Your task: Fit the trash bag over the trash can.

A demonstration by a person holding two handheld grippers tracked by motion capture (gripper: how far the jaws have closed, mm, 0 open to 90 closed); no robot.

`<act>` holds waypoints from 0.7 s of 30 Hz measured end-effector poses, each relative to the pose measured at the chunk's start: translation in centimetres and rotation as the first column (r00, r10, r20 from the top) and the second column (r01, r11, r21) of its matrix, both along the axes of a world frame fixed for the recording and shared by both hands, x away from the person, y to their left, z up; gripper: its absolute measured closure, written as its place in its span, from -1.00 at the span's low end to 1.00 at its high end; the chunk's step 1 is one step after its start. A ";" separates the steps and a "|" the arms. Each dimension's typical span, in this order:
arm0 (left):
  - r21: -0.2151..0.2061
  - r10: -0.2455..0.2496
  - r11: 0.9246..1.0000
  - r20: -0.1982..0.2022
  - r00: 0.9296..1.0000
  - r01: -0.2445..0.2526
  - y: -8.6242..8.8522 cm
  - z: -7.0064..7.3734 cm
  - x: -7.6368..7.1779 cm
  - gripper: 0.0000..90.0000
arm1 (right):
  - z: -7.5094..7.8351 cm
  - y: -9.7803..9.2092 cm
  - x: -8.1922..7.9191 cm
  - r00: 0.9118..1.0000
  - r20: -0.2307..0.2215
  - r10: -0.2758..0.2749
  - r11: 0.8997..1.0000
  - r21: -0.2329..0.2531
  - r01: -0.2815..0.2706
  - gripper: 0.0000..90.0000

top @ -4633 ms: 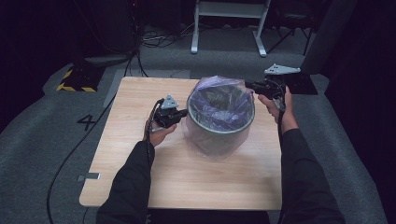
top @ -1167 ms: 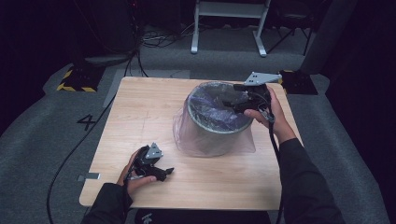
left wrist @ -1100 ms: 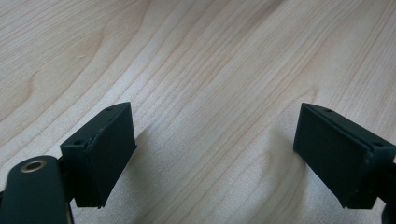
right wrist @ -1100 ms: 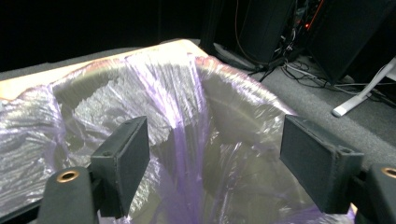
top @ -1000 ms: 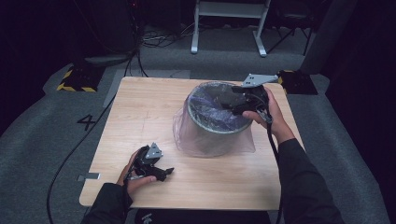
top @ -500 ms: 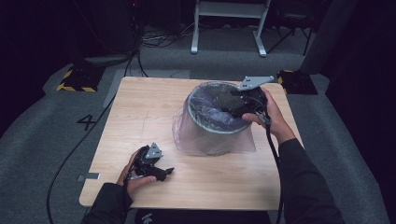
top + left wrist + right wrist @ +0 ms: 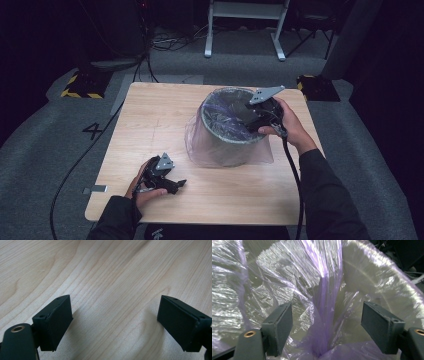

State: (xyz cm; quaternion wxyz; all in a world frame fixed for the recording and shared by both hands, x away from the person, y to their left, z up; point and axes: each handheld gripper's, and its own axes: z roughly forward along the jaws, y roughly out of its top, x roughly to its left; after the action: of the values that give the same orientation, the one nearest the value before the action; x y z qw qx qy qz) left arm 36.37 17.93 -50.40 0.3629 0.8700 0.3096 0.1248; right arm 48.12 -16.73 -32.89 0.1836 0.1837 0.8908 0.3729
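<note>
**Inspector A:** Noting the right gripper [image 7: 248,118] is reaching into the mouth of the round bin [image 7: 227,150], which is standing upright right of centre on the wooden surface [image 7: 150,115]. Its fingers [image 7: 279,326] are standing released, grasping nothing.

**Inspector B:** And the purple liner bag [image 7: 322,302]?

**Inspector A:** Its gathered fold is running top to bottom, directly ahead between those fingers. The left gripper [image 7: 172,184] is resting well apart by the near edge, also released.

**Inspector B:** The high view is showing the liner draping outside the bin; the right gripper view is showing the inner fold.
</note>
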 end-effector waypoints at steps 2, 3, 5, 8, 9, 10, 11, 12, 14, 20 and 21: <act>-0.001 0.001 1.000 -0.001 1.000 -0.001 0.0 0.0 0.0 -0.73 | -0.1 0.1 0.1 1.000 -0.015 -0.005 1.000 -0.009 0.004 -0.44; -0.001 0.001 1.000 -0.001 1.000 -0.001 0.0 0.0 0.0 -0.73 | -0.2 0.1 0.1 1.000 -0.018 -0.005 1.000 -0.013 0.005 -0.44; -0.001 0.001 1.000 -0.001 1.000 -0.001 0.0 0.0 0.0 -0.73 | -0.3 0.1 0.2 0.999 -0.031 -0.009 1.000 -0.023 0.008 -0.44; 0.000 0.000 1.000 0.000 1.000 0.000 0.0 0.0 0.0 -0.73 | -0.3 0.2 0.3 0.999 -0.043 -0.016 0.999 -0.051 0.014 -0.44; 0.000 0.000 1.000 0.000 1.000 0.000 0.0 0.0 0.0 -0.73 | -0.2 0.3 0.3 0.999 -0.044 -0.021 0.998 -0.064 0.018 -0.45; -0.001 0.001 1.000 -0.001 1.000 -0.001 0.0 0.0 0.0 -0.73 | -0.2 0.3 0.3 0.999 -0.048 -0.026 0.997 -0.076 0.023 -0.45; -0.001 0.001 1.000 -0.001 1.000 -0.001 0.0 0.0 0.0 -0.73 | -0.2 0.4 0.4 0.998 -0.052 -0.027 0.996 -0.087 0.022 -0.45; -0.001 0.001 1.000 -0.001 1.000 -0.001 0.0 0.0 0.0 -0.73 | -0.2 0.4 0.5 0.998 -0.062 -0.029 0.994 -0.103 0.022 -0.45; -0.001 0.001 1.000 -0.001 1.000 -0.001 0.0 0.0 0.0 -0.73 | -0.2 0.6 0.5 0.997 -0.066 -0.029 0.992 -0.123 0.020 -0.46; -0.001 0.001 1.000 -0.001 1.000 -0.001 0.0 0.0 0.0 -0.73 | -0.3 1.0 0.8 0.993 -0.103 -0.050 0.983 -0.181 0.030 -0.46; -0.001 0.001 1.000 -0.001 1.000 -0.001 0.0 0.0 0.0 -0.73 | -0.3 1.1 0.8 0.992 -0.111 -0.056 0.981 -0.192 0.034 -0.46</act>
State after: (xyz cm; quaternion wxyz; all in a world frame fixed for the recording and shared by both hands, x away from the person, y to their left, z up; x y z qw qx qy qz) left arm 36.36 17.92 -50.41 0.3632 0.8697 0.3103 0.1242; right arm 48.97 -15.59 -33.21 0.1565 0.2068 0.9271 0.2707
